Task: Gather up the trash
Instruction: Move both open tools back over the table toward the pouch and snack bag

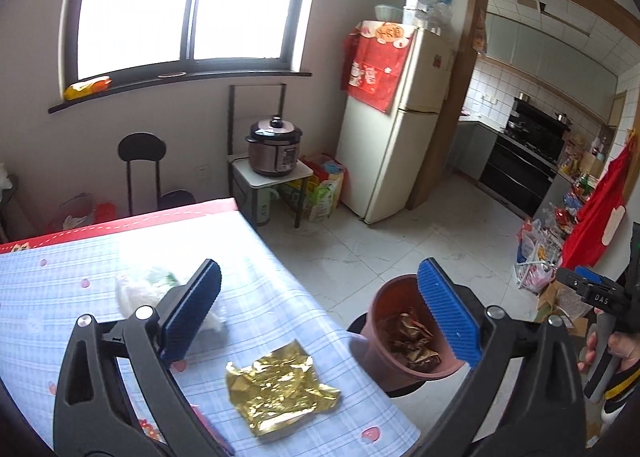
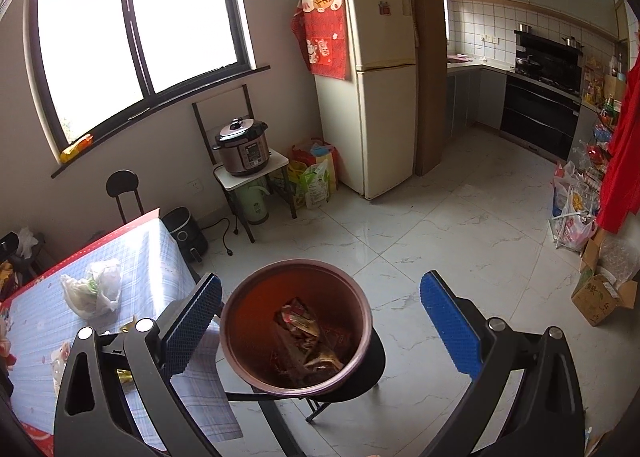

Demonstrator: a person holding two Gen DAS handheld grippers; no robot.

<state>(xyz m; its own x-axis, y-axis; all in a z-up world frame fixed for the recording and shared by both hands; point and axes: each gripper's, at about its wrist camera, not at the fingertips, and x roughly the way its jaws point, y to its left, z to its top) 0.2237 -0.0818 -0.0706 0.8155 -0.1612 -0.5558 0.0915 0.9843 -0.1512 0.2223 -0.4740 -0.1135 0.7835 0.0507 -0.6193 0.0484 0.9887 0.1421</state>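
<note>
left gripper (image 1: 320, 311): mine, jaws wide, nothing between the pads; black frame, ribbed blue rubber pads, round silver pivot bolts.
right gripper (image 2: 322, 319): mine, jaws wide, nothing gripped; it hangs over the bin. In the left view only its tip shows at the right edge, with my fingers on the grey handle.
bin (image 2: 296, 321): round, smooth reddish-brown plastic, open top, sitting on a black chair (image 2: 376, 357) just beside the table edge.
bin contents (image 2: 308, 341): crumpled wrappers, brownish with bits of red; individual pieces hard to tell apart.
gold wrapper (image 1: 280, 385): flat, creased shiny foil, roughly square, lying on the table near the edge closest to the bin. In the right view only slivers show behind my left pad.
plastic bag (image 2: 94, 287): translucent white, bunched, something green inside; contents unclear. Partly hidden by the pad in the left view.
table (image 1: 60, 277): pale blue checked cloth, small pink motifs, red border; near side cut off by the frame.
windowsill packet (image 1: 88, 87): orange-yellow, overexposed, print unreadable.
</note>
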